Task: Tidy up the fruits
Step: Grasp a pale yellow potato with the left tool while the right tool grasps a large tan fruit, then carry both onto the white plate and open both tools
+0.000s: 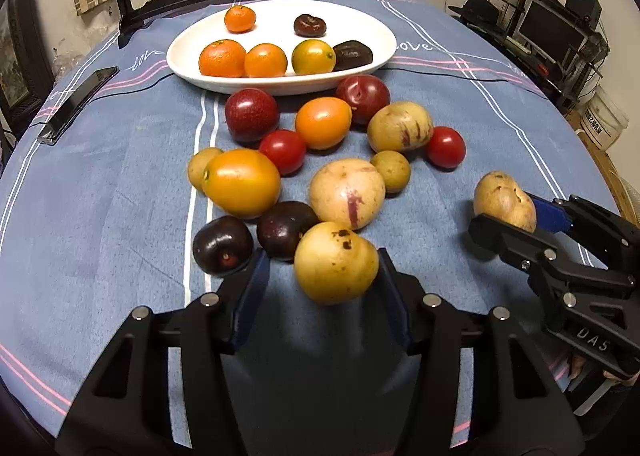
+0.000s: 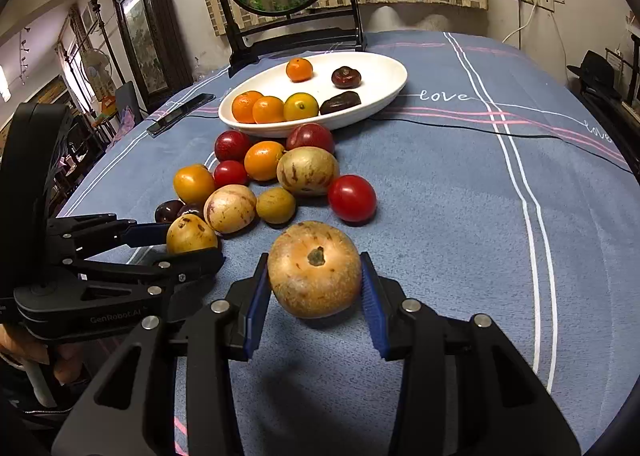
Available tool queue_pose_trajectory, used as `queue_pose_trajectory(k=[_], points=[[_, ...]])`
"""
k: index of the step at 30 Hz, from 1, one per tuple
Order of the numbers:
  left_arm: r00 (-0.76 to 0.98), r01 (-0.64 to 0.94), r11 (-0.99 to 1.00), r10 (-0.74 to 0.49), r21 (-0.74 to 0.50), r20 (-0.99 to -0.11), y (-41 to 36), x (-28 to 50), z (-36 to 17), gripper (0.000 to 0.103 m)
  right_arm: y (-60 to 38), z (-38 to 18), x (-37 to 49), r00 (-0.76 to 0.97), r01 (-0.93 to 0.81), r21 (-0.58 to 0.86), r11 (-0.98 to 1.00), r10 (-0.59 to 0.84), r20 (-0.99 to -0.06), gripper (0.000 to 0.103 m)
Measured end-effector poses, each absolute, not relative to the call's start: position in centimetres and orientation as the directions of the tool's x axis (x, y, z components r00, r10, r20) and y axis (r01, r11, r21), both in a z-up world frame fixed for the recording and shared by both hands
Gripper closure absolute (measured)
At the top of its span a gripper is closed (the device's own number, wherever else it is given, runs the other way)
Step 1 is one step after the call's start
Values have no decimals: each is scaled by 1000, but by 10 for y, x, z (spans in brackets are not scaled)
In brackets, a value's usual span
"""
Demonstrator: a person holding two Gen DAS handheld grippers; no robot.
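Right wrist view: left gripper [image 2: 192, 246] apparently reads "GenRobot.AI".

My left black plastic hand-held gripper [image 1: 322, 268]: angular skeletal arms with cut-out windows, round silver screw heads, dark blue ribbed pads [image 1: 256, 288]. White "GenRobot.AI" lettering on side. My right black hand-held gripper [image 2: 316, 280]: same build, brighter blue ribbed pads [image 2: 370, 296], white "DAS" marking.

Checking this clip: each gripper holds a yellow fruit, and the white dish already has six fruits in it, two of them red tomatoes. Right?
Not quite. The white dish does hold six fruits, but none are tomatoes: four orange fruits and two dark ones, as the left wrist view shows. Left gripper and right gripper each hold a yellow fruit.
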State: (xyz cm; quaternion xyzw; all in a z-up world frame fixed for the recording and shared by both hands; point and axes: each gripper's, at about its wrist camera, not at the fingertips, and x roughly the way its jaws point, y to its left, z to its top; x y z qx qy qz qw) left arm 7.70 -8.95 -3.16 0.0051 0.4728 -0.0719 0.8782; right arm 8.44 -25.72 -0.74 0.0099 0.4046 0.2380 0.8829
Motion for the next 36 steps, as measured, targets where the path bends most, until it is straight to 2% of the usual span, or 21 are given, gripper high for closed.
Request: queue_pose_trajectory(k=[3,4,16,22,36], points=[[553,158,986,-130,-49,-823,-91,73,-32,54,-258,-8,84,559,-411,211,887,428,-710,60],[552,169,984,-142,-56,-822,-91,71,-32,66,-258,-8,84,559,-410,211,887,428,-711,60],[545,182,980,-169,-81,-821,-88,70,-32,63,-260,-10,85,558,-401,209,892,419,-716,60],[551,195,978,-176,-79,-816,-87,69,-32,65,-260,-9,85,557,-400,210,892,418,-718,60],[605,205,974,-205,-98,-770,-63,51,-8,65,-259,-9,86,567,-371,183,910,378,-732,60]])
